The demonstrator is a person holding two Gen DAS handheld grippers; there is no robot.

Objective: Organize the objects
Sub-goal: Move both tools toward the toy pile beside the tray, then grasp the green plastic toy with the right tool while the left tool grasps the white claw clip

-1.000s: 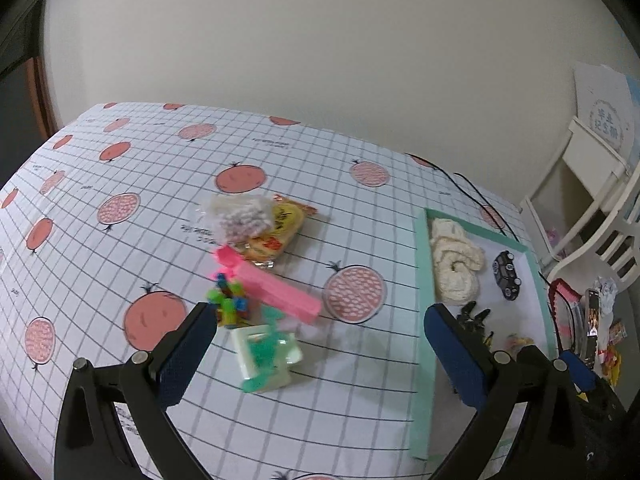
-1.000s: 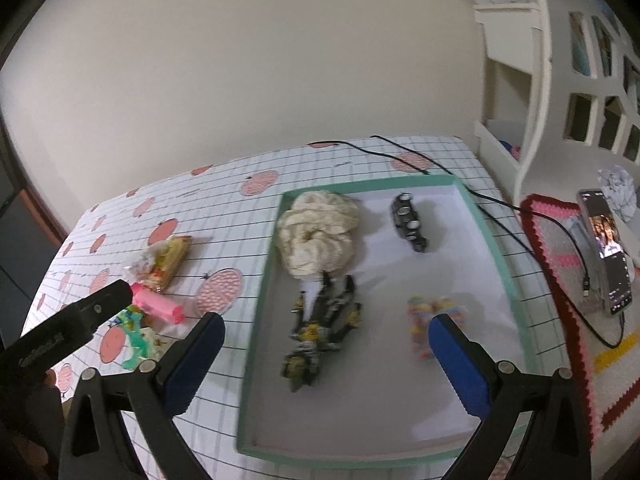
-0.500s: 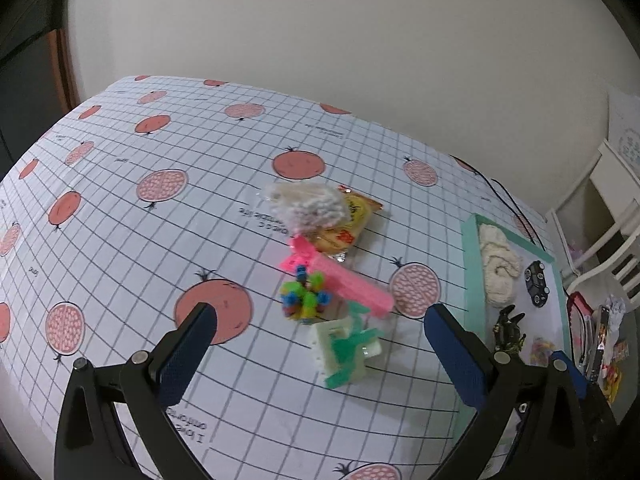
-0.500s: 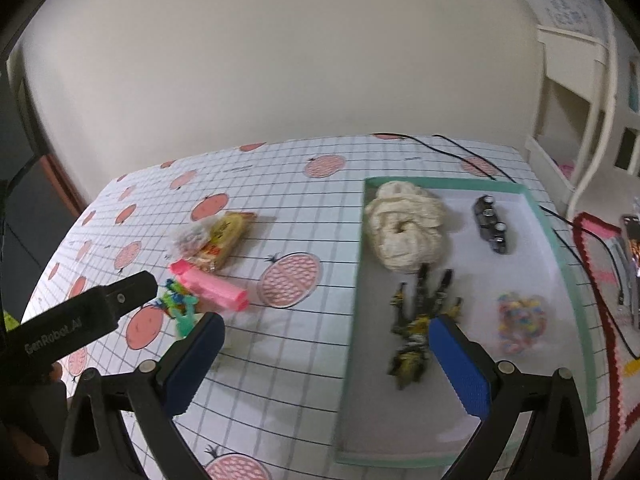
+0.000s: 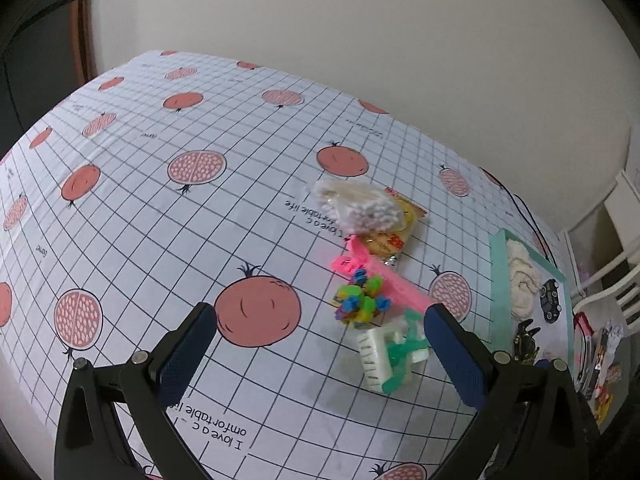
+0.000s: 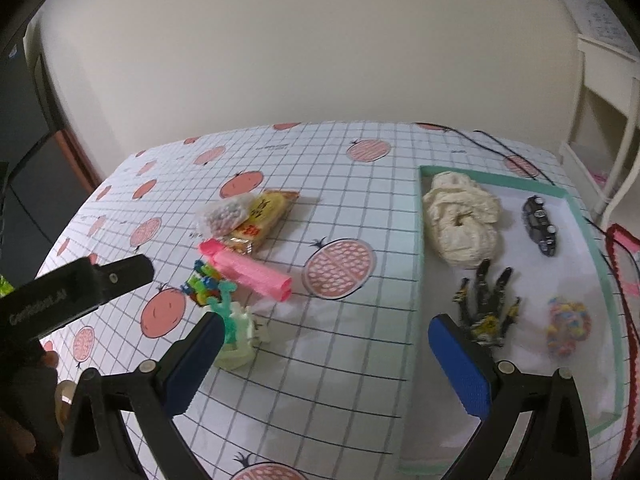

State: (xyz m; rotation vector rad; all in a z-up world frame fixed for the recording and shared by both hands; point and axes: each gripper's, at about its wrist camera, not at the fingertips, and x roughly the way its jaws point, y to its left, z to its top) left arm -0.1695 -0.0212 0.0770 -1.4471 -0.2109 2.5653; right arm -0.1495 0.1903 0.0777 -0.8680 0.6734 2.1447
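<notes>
A small pile lies on the gridded tablecloth: a clear bag of white beads over a yellow snack packet, a pink box, a multicoloured toy and a white-and-green clip. The green-rimmed tray holds a cream scrunchie, a black toy car, a black-yellow figure and a pastel bead bag. My left gripper is open, the clip by its right finger. My right gripper hovers open over the tray's left edge.
A black cable trails across the far right of the table. White shelving stands to the right, and a red-edged mat lies beyond the tray. The left gripper's body and a gloved hand fill the right view's lower left.
Both grippers have swung left, so the pile sits further right in each view and the tray slid toward the right edge. Both stay open; nothing on the table moved.
</notes>
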